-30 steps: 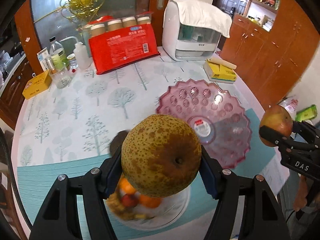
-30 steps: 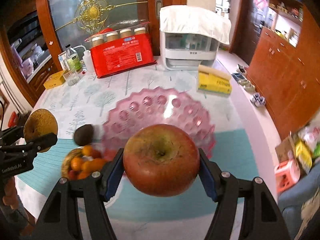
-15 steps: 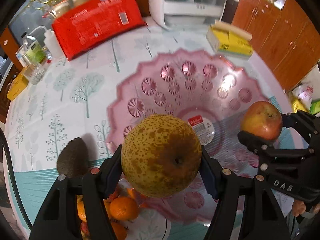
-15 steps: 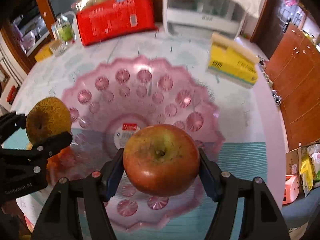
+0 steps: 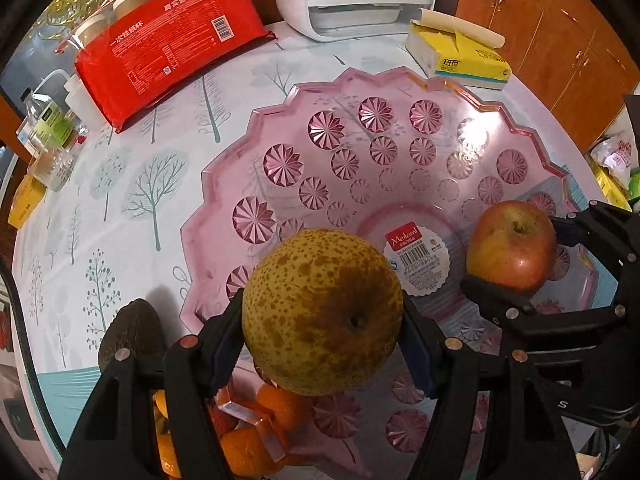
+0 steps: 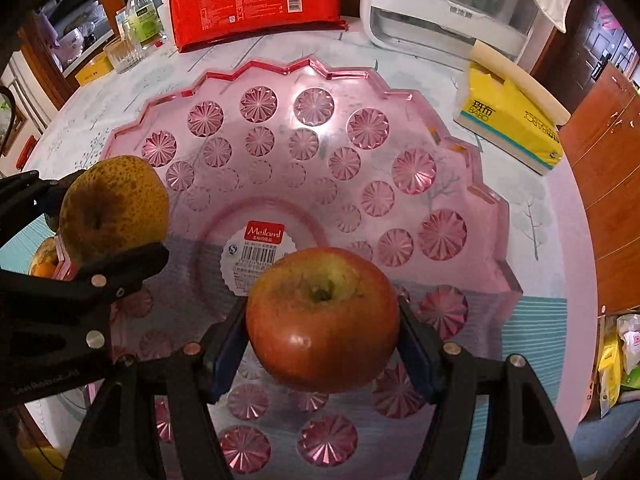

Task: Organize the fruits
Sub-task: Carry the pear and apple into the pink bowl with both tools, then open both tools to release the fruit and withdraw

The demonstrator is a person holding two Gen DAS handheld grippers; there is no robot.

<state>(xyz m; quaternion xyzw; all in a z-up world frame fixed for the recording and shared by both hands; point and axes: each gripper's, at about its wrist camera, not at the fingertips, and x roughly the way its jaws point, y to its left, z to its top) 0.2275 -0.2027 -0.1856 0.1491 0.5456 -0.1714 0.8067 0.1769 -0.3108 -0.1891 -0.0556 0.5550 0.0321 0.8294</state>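
Observation:
My left gripper is shut on a brown-speckled pear and holds it over the near left part of the pink plastic fruit bowl. My right gripper is shut on a red apple over the bowl's near right part. The pear and left gripper also show in the right wrist view. The apple also shows in the left wrist view. The bowl holds no fruit; only a label lies at its centre.
A white plate of oranges sits under the bowl's near left edge, with a dark avocado beside it. A red packet, a yellow tissue box, a white appliance and bottles stand behind the bowl.
Both grippers have moved forward and down, from in front of the bowl to over it. The bowl now fills both views. Both still hold their fruit.

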